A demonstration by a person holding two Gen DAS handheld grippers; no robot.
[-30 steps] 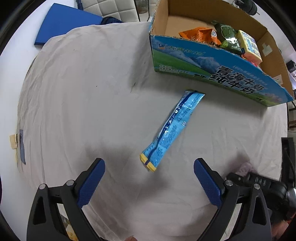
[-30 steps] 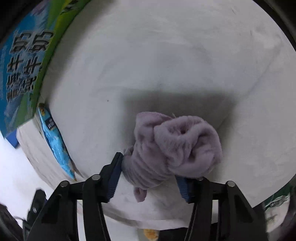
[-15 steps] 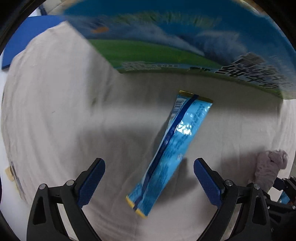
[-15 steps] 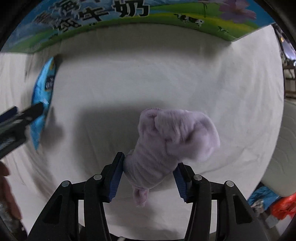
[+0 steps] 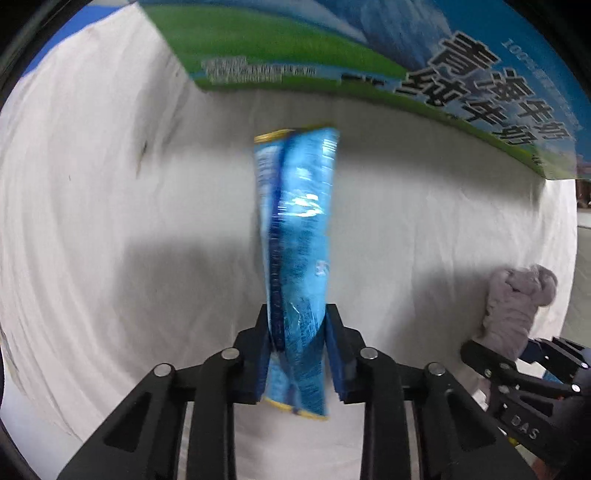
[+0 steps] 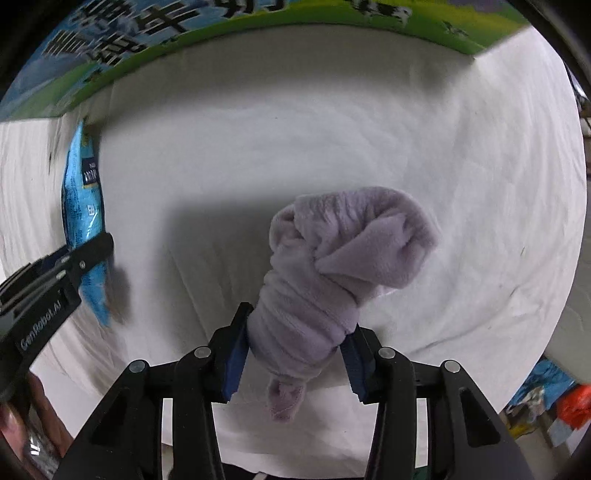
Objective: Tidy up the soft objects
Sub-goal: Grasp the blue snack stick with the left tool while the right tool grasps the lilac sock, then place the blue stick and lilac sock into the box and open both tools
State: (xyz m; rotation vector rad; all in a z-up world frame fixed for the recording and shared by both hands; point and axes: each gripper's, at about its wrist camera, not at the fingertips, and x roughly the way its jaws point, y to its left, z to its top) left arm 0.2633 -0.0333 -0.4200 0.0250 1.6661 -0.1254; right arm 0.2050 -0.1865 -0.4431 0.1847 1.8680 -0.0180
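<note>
My left gripper (image 5: 297, 354) is shut on a long blue snack packet (image 5: 297, 236) near its lower end; the packet points up toward the box. My right gripper (image 6: 293, 360) is shut on a rolled lilac fleece cloth (image 6: 343, 254) and holds it above the white sheet. The packet also shows at the left of the right wrist view (image 6: 83, 206), with the left gripper's finger (image 6: 70, 262) across it. The cloth shows at the right of the left wrist view (image 5: 517, 302), held in the right gripper (image 5: 517, 360).
A blue and green cardboard box (image 5: 369, 48) with Chinese lettering stands just behind both grippers, also in the right wrist view (image 6: 184, 33). A white sheet (image 5: 110, 221) covers the table. Clutter lies off the table's right edge (image 6: 554, 402).
My left gripper has moved down to the blue packet and shut on it; it was open before. The right gripper keeps hold of the cloth and has swung toward the box.
</note>
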